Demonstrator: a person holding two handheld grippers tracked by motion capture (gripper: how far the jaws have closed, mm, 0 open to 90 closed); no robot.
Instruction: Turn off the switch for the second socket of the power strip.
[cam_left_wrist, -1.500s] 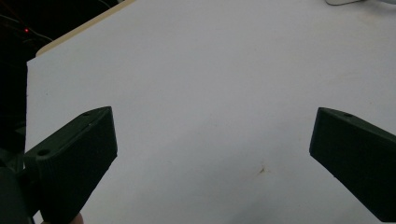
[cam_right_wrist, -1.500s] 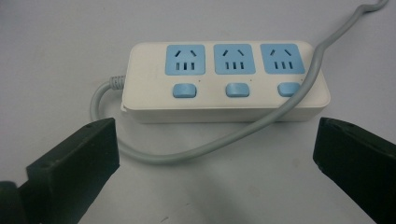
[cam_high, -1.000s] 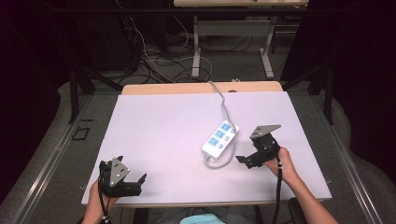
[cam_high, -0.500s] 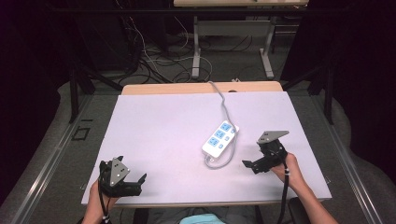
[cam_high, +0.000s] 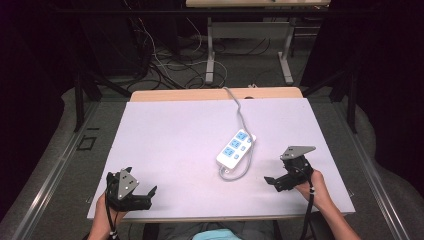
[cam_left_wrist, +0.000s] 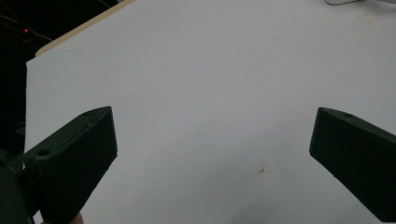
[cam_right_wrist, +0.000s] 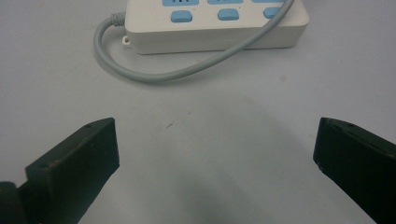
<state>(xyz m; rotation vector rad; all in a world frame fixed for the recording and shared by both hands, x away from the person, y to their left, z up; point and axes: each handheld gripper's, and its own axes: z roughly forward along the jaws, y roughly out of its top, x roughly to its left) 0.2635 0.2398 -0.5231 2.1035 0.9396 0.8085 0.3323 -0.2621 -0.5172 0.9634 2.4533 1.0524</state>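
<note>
Seen from the high view, a white power strip (cam_high: 236, 148) with blue sockets lies right of centre on the pale table (cam_high: 170, 145), its long axis running diagonally from the near left to the far right; the cord (cam_high: 239, 111) leaves the near end, loops back along the strip's right side and runs off over the far edge of the table. My right gripper (cam_high: 280, 181) sits near the strip's near end, just to its right and apart from it, jaws spread and empty, pointing left toward the strip. My left gripper (cam_high: 145, 196) rests at the table's near left corner, well apart from the strip, jaws likewise spread with nothing between them. In the left gripper view, my two black jaws stand wide apart over bare white tabletop, with a small brownish mark (cam_left_wrist: 262, 170) on the surface between them and a sliver of the strip's cord at the top right corner. In the right gripper view, my jaws are again wide open and hold nothing; the power strip (cam_right_wrist: 210, 35) lies crosswise ahead of them, its long axis running left to right, three blue buttons along its near edge, the grey cord (cam_right_wrist: 187, 70) curling out of its left end and sweeping across the front. No brand or lettering can be read on it.
</note>
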